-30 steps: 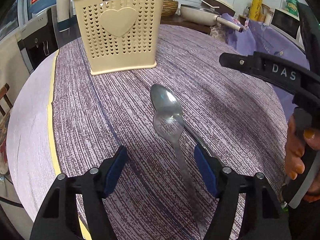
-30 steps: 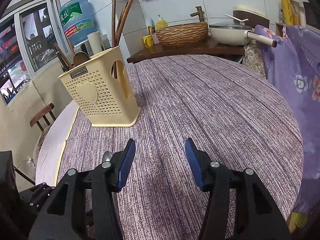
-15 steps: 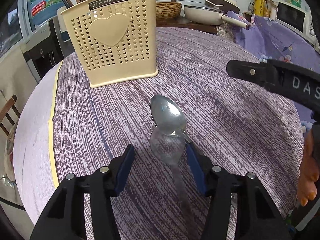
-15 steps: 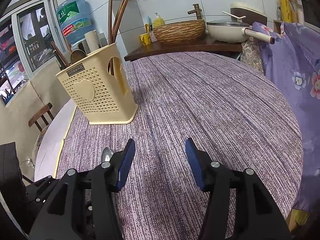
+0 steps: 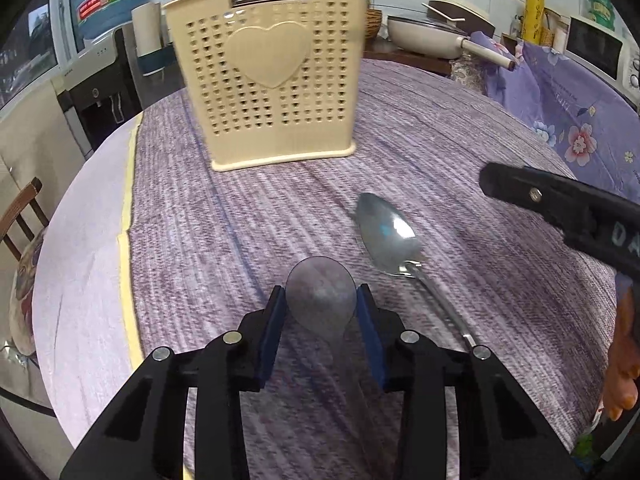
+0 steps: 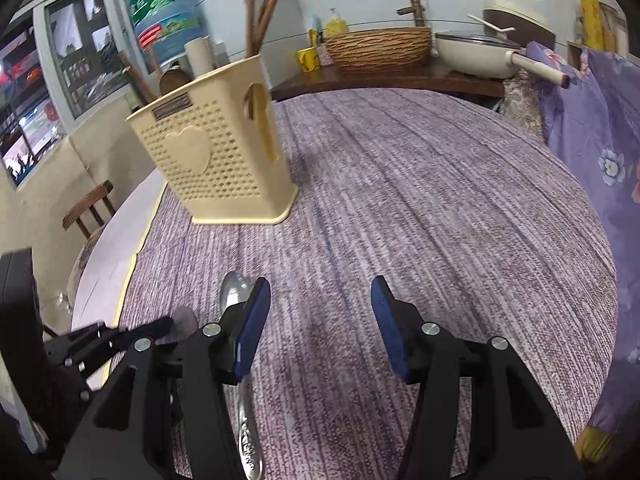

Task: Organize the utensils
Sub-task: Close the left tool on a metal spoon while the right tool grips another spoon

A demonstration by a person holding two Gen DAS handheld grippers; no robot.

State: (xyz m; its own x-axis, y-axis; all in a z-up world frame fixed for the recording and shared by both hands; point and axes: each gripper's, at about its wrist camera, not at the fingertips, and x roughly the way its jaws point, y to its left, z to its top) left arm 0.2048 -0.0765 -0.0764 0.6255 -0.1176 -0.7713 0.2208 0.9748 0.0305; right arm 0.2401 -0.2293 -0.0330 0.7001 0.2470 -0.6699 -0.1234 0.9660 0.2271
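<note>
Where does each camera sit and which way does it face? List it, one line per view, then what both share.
Left wrist: on the left tool, angled down at the purple tablecloth; its blue pads have just been closing around a translucent plastic spoon; the person's hand shows at right.
Right wrist: on the right tool, open, facing across the table; no hand visible.
Shared: the cream perforated plastic utensil holder and the shiny metal spoon.
</note>
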